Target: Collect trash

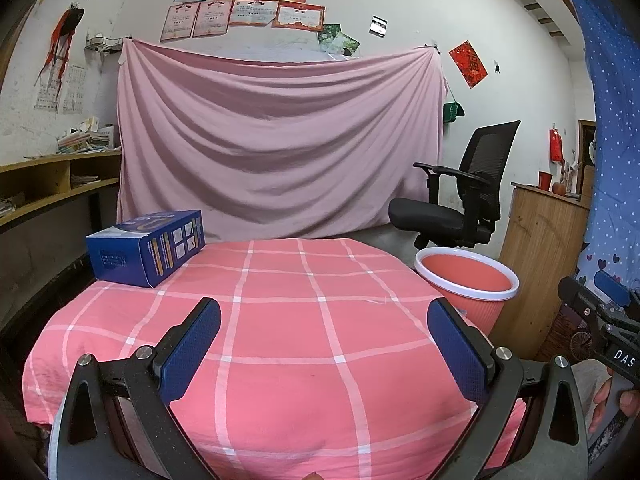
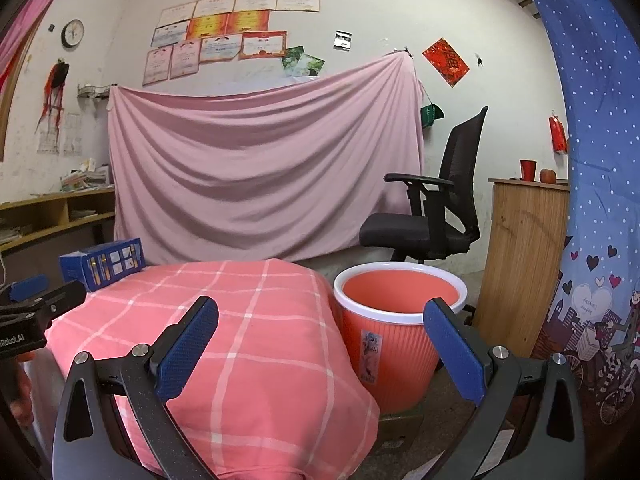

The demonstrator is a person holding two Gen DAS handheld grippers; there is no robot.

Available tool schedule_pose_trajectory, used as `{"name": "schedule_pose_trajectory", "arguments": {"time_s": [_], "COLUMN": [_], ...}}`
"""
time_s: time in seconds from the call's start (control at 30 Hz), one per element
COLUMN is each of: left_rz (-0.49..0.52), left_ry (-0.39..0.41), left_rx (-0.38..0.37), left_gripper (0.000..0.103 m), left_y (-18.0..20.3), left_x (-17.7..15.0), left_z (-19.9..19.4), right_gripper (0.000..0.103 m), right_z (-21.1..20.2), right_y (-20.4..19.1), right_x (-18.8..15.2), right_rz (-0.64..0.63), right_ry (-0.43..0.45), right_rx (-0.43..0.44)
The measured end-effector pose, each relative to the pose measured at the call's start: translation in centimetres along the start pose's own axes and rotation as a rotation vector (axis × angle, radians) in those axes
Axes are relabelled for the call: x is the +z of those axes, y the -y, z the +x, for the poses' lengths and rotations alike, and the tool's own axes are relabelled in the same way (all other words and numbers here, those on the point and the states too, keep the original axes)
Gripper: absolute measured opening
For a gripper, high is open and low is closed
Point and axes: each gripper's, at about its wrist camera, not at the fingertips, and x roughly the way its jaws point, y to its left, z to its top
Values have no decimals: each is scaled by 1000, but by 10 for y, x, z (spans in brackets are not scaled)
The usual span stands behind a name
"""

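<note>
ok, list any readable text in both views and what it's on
"DAS": right tool's body, cut off by the frame edge.
"nRobot.AI": left tool's body, start cut off.
Blue box, wall certificates, red wall sign, bin sticker: print too small or blurred.

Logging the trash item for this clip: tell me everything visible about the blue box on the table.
The blue box is a rectangular carton, seemingly cardboard, dark blue with small product pictures and yellow and white print on its side and a lighter graphic on top. It looks closed and undamaged. It lies flat at the far left corner of the table's pink checked cloth, angled to the edge. Nothing else touches it; both grippers are well short of it.
</note>
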Motion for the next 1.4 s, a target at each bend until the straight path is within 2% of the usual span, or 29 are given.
{"name": "schedule_pose_trajectory", "arguments": {"time_s": [1.4], "left_rz": [3], "left_ry": [0], "left_rx": [0], "left_gripper": [101], "left_y": [-4], "left_x": [0], "left_z": [0], "right_gripper": [103], "right_z": [1], "right_y": [-2], "right_x": [0], "right_rz": [2], "right_ry": [-5], "right_rx": [0]}}
